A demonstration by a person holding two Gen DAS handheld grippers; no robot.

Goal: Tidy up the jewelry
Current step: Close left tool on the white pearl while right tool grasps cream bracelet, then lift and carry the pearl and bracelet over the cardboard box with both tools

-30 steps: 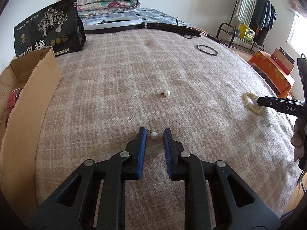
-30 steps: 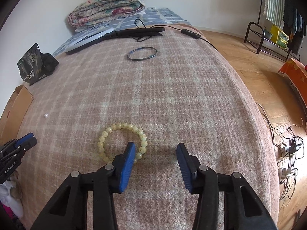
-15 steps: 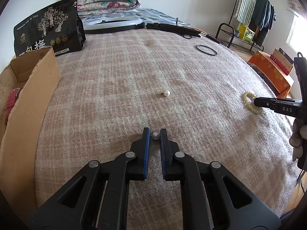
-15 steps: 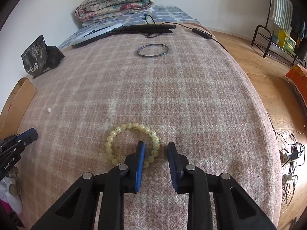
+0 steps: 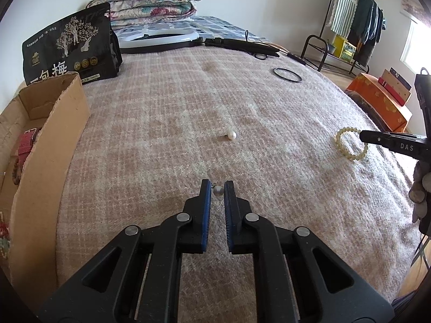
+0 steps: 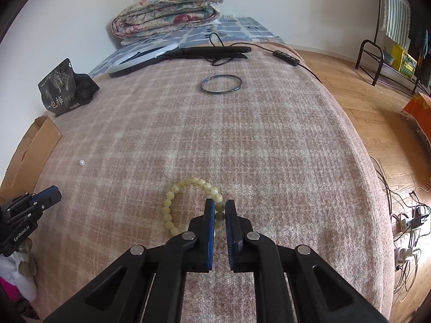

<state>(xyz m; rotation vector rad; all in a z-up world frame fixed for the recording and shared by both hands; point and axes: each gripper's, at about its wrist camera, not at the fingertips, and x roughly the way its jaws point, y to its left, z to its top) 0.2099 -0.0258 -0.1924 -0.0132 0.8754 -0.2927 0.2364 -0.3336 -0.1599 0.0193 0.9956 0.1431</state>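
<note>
My left gripper (image 5: 218, 185) is shut on a small pearl earring (image 5: 218, 190), just above the plaid blanket (image 5: 161, 145). A second pearl earring (image 5: 231, 135) lies further ahead on the blanket; it also shows in the right wrist view (image 6: 82, 162). My right gripper (image 6: 220, 206) is shut on the right side of a pale yellow bead bracelet (image 6: 172, 207), which still rests on the blanket. The bracelet (image 5: 347, 152) and the right gripper (image 5: 363, 136) show at the right in the left wrist view. A dark bangle (image 6: 221, 83) lies far ahead.
A cardboard box (image 5: 51, 145) with a red strap (image 5: 25, 148) inside stands at the left. A black snack bag (image 5: 70, 45) stands behind it. Folded quilts (image 6: 167, 10), a ring light (image 6: 145, 56) and cables lie at the bed's far end. The bed edge and wooden floor (image 6: 377, 102) are on the right.
Both grippers have closed: the left on the near pearl earring, the right on the bead bracelet's right side. The right gripper shifted right over the beads.
</note>
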